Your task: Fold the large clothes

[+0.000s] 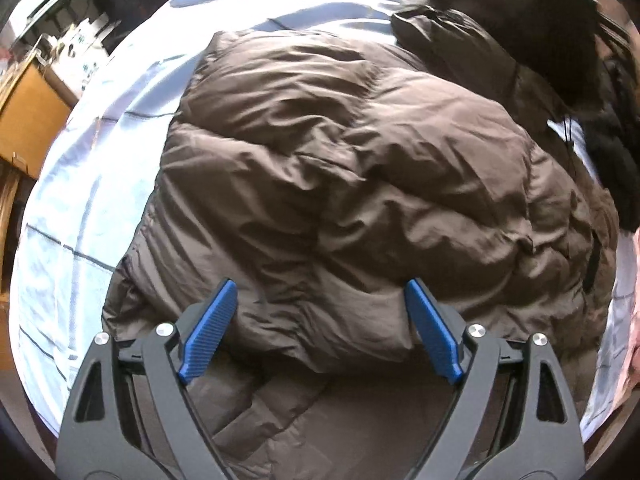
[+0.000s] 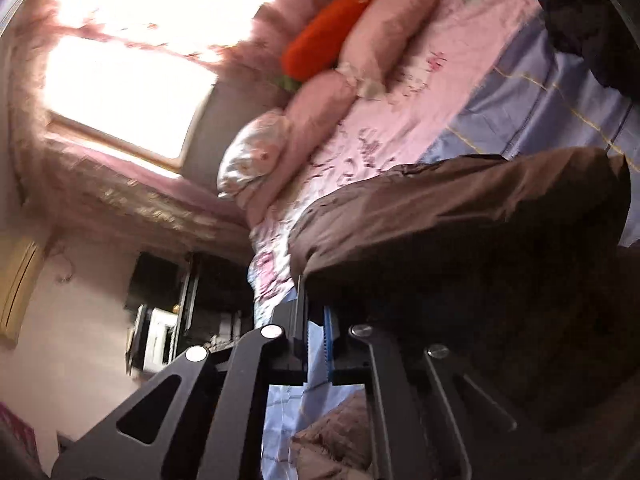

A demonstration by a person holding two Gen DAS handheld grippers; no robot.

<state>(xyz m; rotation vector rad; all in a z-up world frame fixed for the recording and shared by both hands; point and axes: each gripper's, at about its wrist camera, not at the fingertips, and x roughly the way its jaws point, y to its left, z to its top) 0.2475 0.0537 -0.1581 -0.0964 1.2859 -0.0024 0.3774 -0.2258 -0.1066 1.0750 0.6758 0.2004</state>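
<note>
A brown puffer jacket (image 1: 340,160) lies crumpled on a light blue checked sheet (image 1: 92,168), its dark fur-edged hood (image 1: 520,24) at the far right. My left gripper (image 1: 320,286) points down over the jacket's near part, open, its blue pads (image 1: 210,332) wide apart with only loose fabric below them. In the right wrist view my right gripper (image 2: 314,304) has its jaws together, and a fold of the brown jacket (image 2: 460,208) starts right at the fingertips and spreads up to the right. The pinch itself is in shadow.
A pink patterned quilt (image 2: 400,92), rolled pink pillows (image 2: 320,108) and an orange carrot-shaped plush (image 2: 328,36) lie beyond the jacket. A bright window (image 2: 132,92) and dark shelves (image 2: 168,320) are on the left. Wooden furniture (image 1: 28,120) stands beside the bed.
</note>
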